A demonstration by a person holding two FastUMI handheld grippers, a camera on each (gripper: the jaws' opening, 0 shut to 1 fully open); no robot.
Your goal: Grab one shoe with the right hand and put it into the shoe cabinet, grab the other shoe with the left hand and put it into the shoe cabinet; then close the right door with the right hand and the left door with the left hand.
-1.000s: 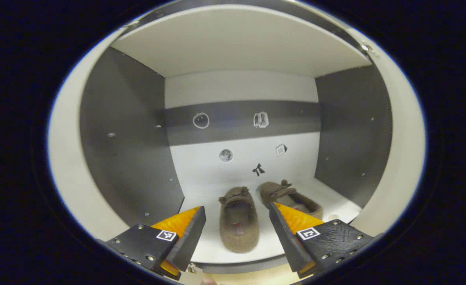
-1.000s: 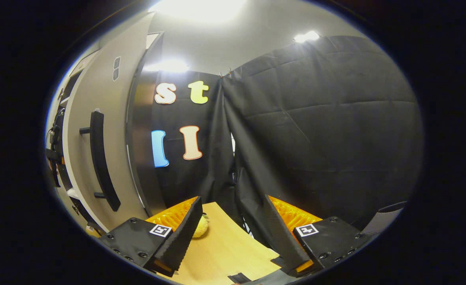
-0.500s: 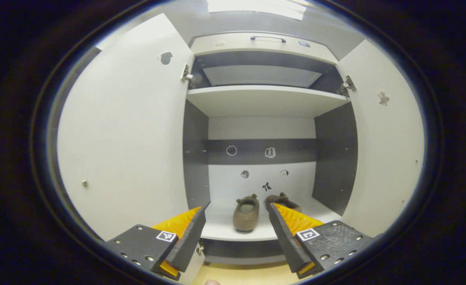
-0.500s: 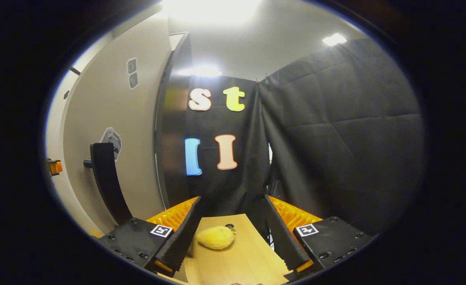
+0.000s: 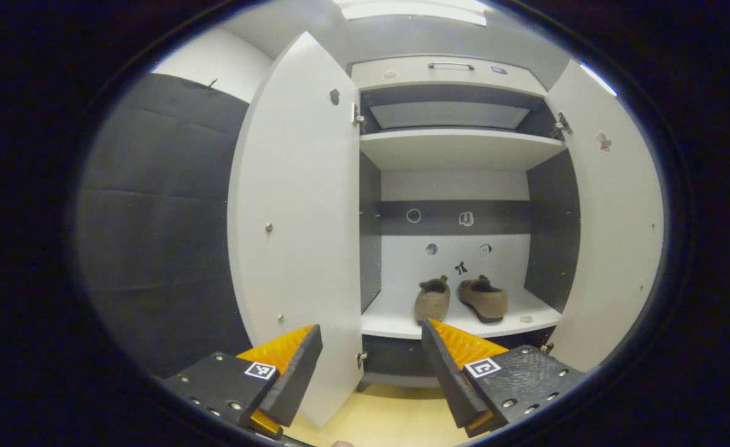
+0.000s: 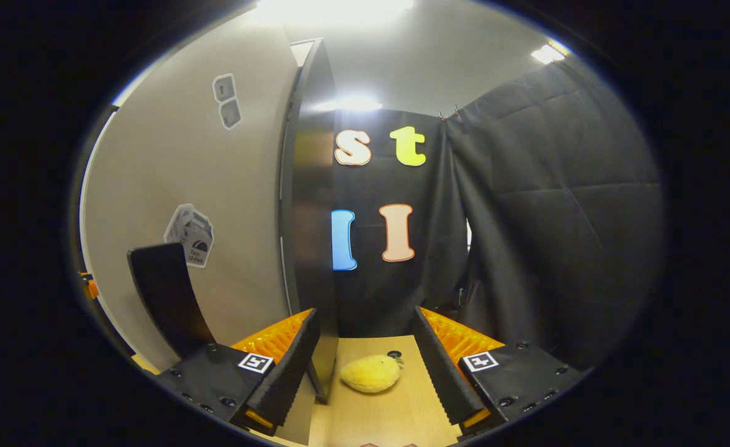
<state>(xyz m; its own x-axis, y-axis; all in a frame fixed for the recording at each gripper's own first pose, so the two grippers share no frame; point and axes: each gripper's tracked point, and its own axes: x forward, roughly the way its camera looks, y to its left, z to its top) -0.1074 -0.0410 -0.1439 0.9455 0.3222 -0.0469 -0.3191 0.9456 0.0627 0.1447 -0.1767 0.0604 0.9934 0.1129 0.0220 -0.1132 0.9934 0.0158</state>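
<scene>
- The left claw point(image 5: 370, 366) stands with its fingers spread and nothing between them. That suits the step in hand, I judge, since both shoes are stowed and it needs no grip to push a door.
- Just ahead of its left finger and nearly edge-on is the left door point(image 5: 297, 248), swung wide open. The claw sits a little inside that door's free edge, so it would have to come round to the outer face before it can push the door shut.
- Farther ahead, past the tip of its right finger, both shoes lie on the lower shelf point(image 5: 390, 316) of the shoe cabinet. The near shoe point(image 5: 432, 301) points inward and the other shoe point(image 5: 484, 299) lies just to its right, angled. They look close together, though at this range I cannot tell whether they touch.
- Off to the right stands the right door point(image 5: 613, 248), also wide open, so neither door is closed yet.
- The right claw point(image 6: 365, 372) is likewise agape and empty. The right door's thin edge point(image 6: 308, 248) rises just ahead of its left finger, and a dark handle point(image 6: 166, 298) on the outer face stands farther left. It seems placed there to push that face.
- On the floor between its fingers lies a yellow plush toy point(image 6: 371, 374), which is no part of the task.
</scene>
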